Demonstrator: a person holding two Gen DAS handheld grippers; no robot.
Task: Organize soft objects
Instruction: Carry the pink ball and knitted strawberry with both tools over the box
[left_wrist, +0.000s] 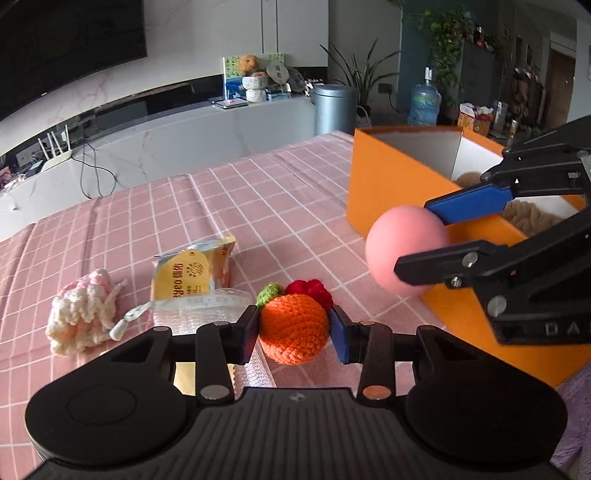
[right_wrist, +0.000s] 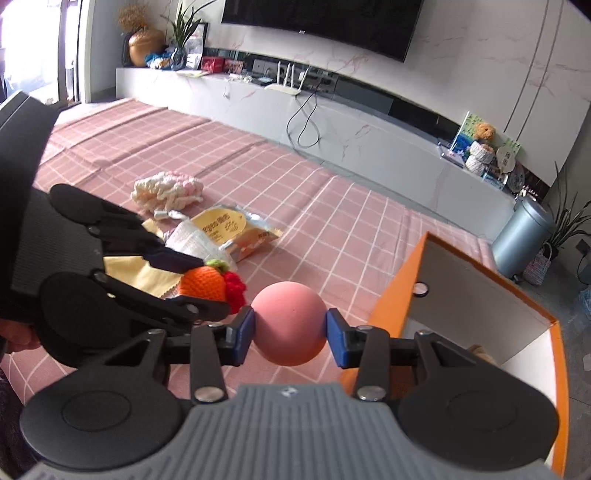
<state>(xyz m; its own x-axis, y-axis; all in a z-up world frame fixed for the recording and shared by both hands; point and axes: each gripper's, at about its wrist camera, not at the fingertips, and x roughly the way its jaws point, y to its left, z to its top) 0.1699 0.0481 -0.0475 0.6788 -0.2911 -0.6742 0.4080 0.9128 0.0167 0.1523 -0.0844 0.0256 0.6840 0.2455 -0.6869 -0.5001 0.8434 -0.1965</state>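
My left gripper (left_wrist: 293, 332) is shut on an orange crocheted fruit (left_wrist: 293, 328) with a green leaf and a red tuft; it also shows in the right wrist view (right_wrist: 202, 284). My right gripper (right_wrist: 290, 334) is shut on a pink ball (right_wrist: 290, 321), held just left of the orange box (right_wrist: 391, 295). In the left wrist view the ball (left_wrist: 402, 247) sits in front of the box's (left_wrist: 391, 177) near corner. A cream and pink crocheted piece (left_wrist: 83, 314) lies on the pink checked cloth (left_wrist: 221, 203), to the left.
A yellow snack packet (left_wrist: 192, 273) and a clear mesh pouch (left_wrist: 199, 310) lie beside the crocheted piece. Brown and beige soft things (left_wrist: 532, 218) lie inside the box. A white TV bench and a grey bin (left_wrist: 334, 109) stand beyond the table.
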